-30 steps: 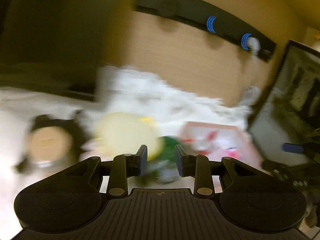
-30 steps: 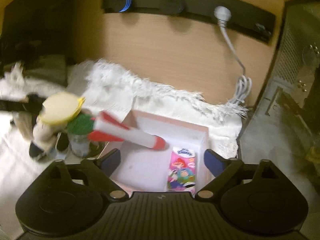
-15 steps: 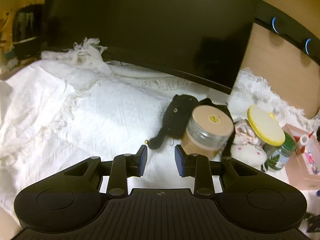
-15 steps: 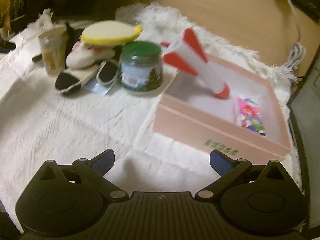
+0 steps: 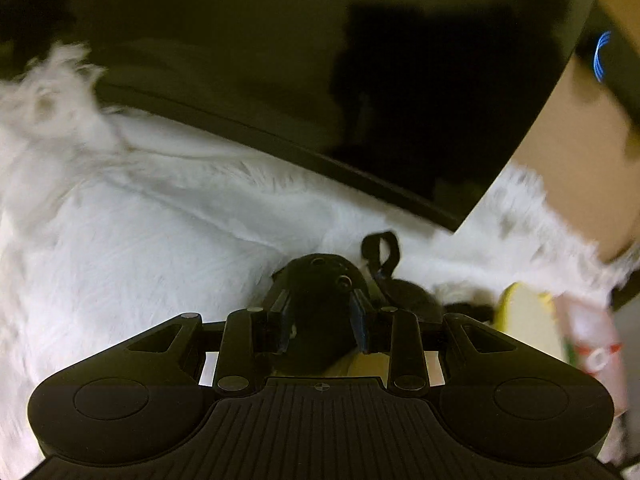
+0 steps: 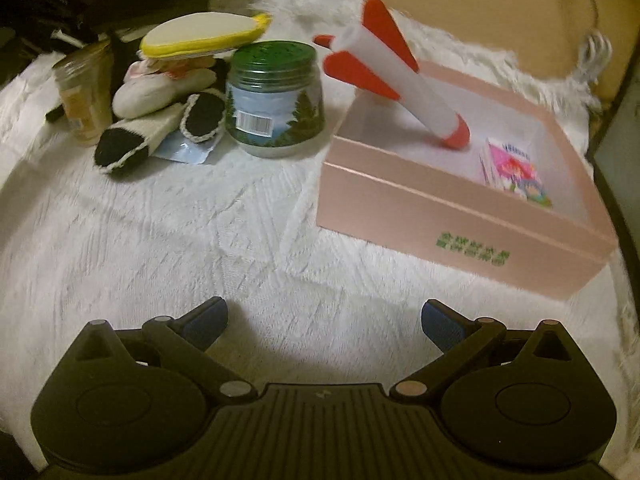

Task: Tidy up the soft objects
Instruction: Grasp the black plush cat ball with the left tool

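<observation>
My left gripper (image 5: pixel 320 320) has its fingers closed around a black plush toy (image 5: pixel 320 280) with a black loop, over the white cloth (image 5: pixel 140 260). My right gripper (image 6: pixel 324 320) is open and empty, low over the cloth. A pink box (image 6: pixel 460 216) at the right holds a red-and-white plush rocket (image 6: pixel 392 76), leaning on its rim, and a pink tissue pack (image 6: pixel 516 172). At the left lies a pile of soft items: a yellow-edged pad (image 6: pixel 200 38), white plush (image 6: pixel 156 88) and black-and-white knitted pieces (image 6: pixel 132 140).
A green-lidded jar (image 6: pixel 274 100) stands beside the box. A tan jar (image 6: pixel 84 96) stands left of the pile. A dark monitor (image 5: pixel 320 80) rises behind the cloth. A wooden wall with a power strip (image 5: pixel 604 56) and a white cable (image 6: pixel 592 48) is at the back.
My left gripper moved forward and closed around the black plush toy; the tan jar is out of its view. My right gripper stayed open and shifted slightly closer to the box.
</observation>
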`<state>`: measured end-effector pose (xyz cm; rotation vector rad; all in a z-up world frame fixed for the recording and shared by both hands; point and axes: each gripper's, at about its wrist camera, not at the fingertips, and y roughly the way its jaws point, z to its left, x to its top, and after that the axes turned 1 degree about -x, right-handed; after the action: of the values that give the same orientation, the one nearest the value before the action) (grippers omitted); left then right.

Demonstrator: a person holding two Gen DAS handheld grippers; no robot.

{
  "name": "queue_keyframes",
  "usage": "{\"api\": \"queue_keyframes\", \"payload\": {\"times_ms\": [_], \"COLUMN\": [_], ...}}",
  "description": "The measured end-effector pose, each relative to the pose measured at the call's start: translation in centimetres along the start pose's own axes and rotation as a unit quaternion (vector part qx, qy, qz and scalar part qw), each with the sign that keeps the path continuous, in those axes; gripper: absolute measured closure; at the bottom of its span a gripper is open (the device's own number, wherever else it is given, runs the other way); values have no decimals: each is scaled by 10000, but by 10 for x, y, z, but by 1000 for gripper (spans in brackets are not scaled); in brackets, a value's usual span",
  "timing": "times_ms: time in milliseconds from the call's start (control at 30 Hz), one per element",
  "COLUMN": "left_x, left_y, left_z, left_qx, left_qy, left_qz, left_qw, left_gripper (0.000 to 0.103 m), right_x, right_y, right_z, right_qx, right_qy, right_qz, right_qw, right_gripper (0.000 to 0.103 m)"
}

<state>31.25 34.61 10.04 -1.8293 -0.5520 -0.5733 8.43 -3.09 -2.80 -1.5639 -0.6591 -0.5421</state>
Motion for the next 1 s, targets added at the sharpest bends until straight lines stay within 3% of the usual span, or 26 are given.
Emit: {"api": "queue_keyframes", "payload": {"times_ms": [100, 200, 300, 500, 633, 767, 867, 1000], "left_x": [7, 13, 16, 6, 3, -4, -9, -13], "left_y": [25, 43, 57, 91, 84, 52, 15, -38], "left_z": [-14, -19, -16, -10, -6, 10, 21, 28], "left_qx": [335, 295, 334, 315, 224, -62, -316, -620], "left_qy": [511, 601, 515, 434, 383, 245, 93, -61], "left_qz": [216, 647, 1048, 1853, 1652, 1180, 709, 90], "left_qw": [9979, 9957, 9926, 9812, 9853, 9927, 9969, 9980], "left_gripper": [42, 30, 23, 24, 28, 29, 29, 29], "right_x": [0, 0, 1, 0, 3, 10, 26, 73], "right_y": [1, 0, -1, -2, -1, -4, -25, -46], "right_z": [-7, -6, -6, -6, -7, -3, 9, 23], "right_qx": [103, 78, 63, 40, 63, -25, -159, 172], "right_qy": [318, 315, 333, 417, 358, 70, -345, -533], "right_qz": [76, 70, 64, 59, 149, 151, -443, -1073], "right_qw": [9994, 9994, 9994, 9991, 9992, 9999, 9983, 9926], "right_gripper": [0, 0, 0, 0, 0, 0, 0, 0]}}
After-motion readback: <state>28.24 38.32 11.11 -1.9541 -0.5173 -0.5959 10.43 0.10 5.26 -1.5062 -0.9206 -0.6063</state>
